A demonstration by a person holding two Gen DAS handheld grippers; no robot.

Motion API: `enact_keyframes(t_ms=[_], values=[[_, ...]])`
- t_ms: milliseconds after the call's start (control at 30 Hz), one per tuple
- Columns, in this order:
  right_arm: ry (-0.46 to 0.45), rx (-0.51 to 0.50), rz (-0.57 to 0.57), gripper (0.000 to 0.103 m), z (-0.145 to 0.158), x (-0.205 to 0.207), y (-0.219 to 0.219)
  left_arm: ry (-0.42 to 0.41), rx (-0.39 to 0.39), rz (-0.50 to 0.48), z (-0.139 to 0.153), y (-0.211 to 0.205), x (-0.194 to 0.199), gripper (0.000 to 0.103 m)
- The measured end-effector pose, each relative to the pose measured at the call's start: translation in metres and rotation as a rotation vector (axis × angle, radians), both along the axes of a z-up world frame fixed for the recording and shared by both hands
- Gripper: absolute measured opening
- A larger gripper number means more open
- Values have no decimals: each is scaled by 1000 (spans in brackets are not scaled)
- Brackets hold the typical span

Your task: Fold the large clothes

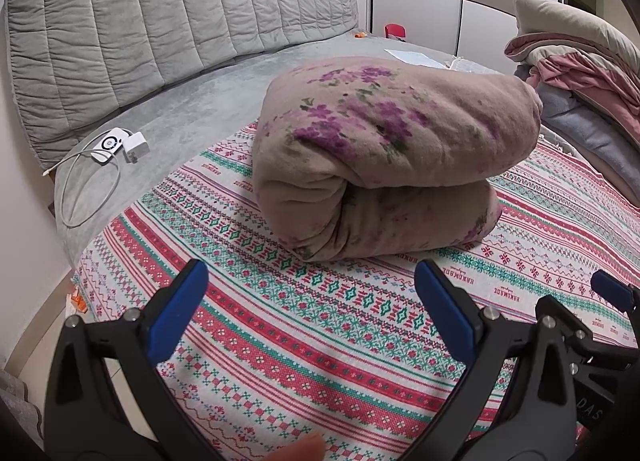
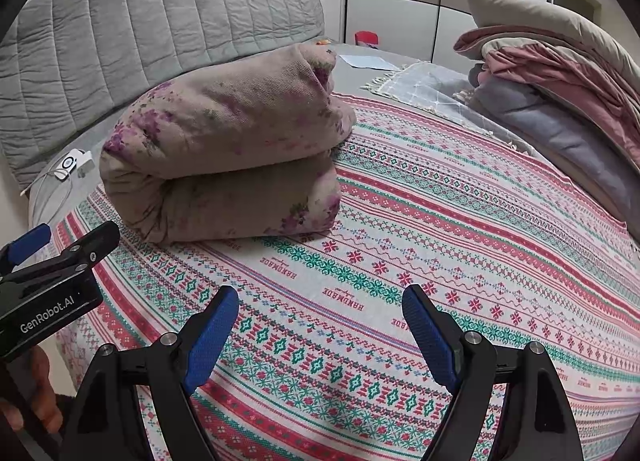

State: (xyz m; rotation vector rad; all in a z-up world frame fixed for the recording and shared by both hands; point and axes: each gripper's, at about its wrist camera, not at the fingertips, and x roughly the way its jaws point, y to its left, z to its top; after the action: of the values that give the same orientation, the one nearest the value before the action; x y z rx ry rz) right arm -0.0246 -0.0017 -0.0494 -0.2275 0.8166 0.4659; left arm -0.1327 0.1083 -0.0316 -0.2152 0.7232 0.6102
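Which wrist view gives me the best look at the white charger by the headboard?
The left wrist view: the white charger and its cable show clearly on the grey bed cover. In the right wrist view it is tiny at the left edge, partly behind the folded blanket.

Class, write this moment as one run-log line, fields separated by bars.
floral blanket: folded, on patterned bedspread | left gripper: open, empty | right gripper: open, empty | contact: none
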Motion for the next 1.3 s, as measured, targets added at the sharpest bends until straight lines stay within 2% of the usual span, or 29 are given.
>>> enact_keyframes(t_ms=[1300], values=[[2, -3, 2, 85, -1, 1, -1, 9, 4, 3, 1, 3, -1, 102]])
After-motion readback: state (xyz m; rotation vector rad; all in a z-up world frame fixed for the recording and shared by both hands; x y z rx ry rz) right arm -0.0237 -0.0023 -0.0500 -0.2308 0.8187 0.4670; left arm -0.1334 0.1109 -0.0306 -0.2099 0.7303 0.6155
